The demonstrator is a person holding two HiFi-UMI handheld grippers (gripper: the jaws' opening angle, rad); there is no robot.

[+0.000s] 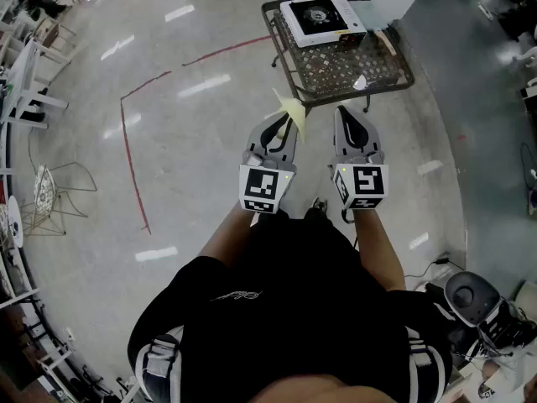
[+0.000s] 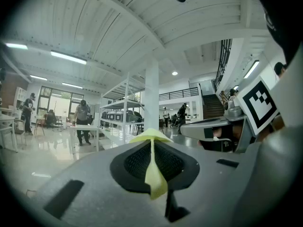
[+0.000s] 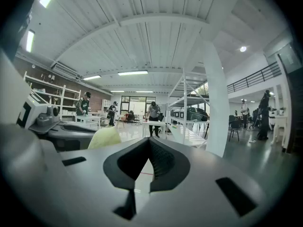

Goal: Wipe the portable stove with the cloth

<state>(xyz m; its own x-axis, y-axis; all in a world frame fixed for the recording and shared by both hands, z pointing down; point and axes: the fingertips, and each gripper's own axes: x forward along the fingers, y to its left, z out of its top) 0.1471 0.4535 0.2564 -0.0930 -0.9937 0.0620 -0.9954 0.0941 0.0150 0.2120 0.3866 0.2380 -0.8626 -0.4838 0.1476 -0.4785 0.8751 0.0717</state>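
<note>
1. The person stands on a grey polished floor (image 1: 193, 141) and holds the two tools in front of the body. They are side by side, near each other but not touching.
2. The left gripper (image 1: 283, 122) has its jaws pressed together on a thin pale yellow cloth (image 2: 154, 174). In the left gripper view the cloth runs as a narrow strip between the jaws and opens into a small flap above the tips.
3. In the head view the cloth sticks out beyond the tips of the left gripper, pointing toward the table.
4. The right gripper (image 3: 149, 145) has its jaws together at the tips, and nothing is between them. Only floor shows through the small gap lower down.
5. The white square portable stove with a round black burner (image 1: 322, 20) sits on the far part of a dark wire-mesh table (image 1: 327, 70). It is ahead of both grippers and well apart from them.
6. The cloth does not touch the stove.
7. A red tape line (image 1: 134, 162) runs over the floor at the left.
</note>
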